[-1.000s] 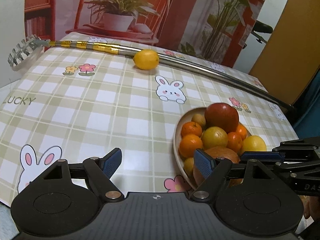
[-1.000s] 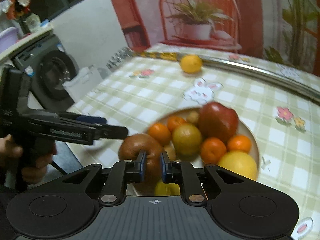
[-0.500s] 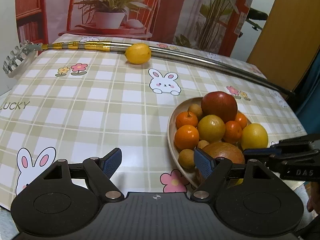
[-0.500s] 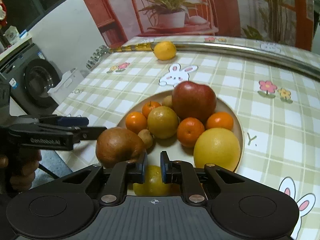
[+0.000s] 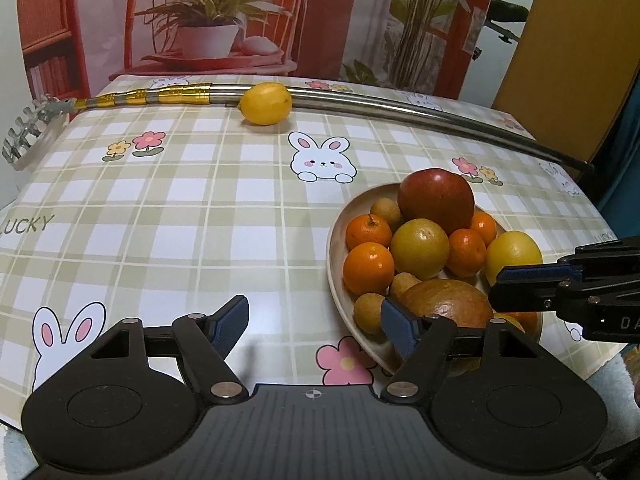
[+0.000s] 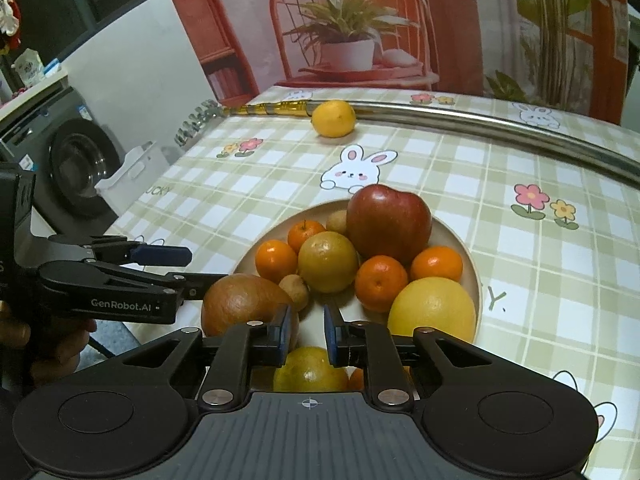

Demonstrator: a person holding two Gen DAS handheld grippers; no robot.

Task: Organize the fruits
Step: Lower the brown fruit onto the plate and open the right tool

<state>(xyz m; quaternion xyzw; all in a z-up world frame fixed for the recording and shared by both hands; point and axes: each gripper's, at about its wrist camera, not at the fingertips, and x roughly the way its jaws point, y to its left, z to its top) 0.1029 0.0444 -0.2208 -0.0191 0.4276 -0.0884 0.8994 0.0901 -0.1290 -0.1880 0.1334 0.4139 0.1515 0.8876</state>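
Left wrist view: the left gripper [image 5: 314, 322], black with blue-padded fingers, is held with its jaws spread wide and nothing between them, low over the near edge of a checked green-and-white tablecloth with rabbit and flower prints [image 5: 168, 216]. A shallow beige round plate [image 5: 334, 240] is seen at the right, loaded with fruit: 1 large red apple [image 5: 436, 199] at the back, 1 greenish-yellow round citrus [image 5: 419, 248] at the centre, several small orange mandarins [image 5: 368, 268], small brown round fruits, 1 large yellow grapefruit-like fruit [image 5: 512, 254] at the right and 1 brown mottled pear-like fruit [image 5: 448, 302] at the near rim. 1 yellow lemon [image 5: 265, 103] lies apart at the far side of the table, touching a long steel pole with gold-banded end [image 5: 360, 102].

Right wrist view: the right gripper [image 6: 307, 330] is held above the near rim of the plate [image 6: 472, 276], its jaws parted by a narrow gap, nothing clamped. The left gripper [image 6: 160, 268] is seen from the side, beside the brown fruit [image 6: 240, 302]. The lemon [image 6: 333, 118] remains off the plate.
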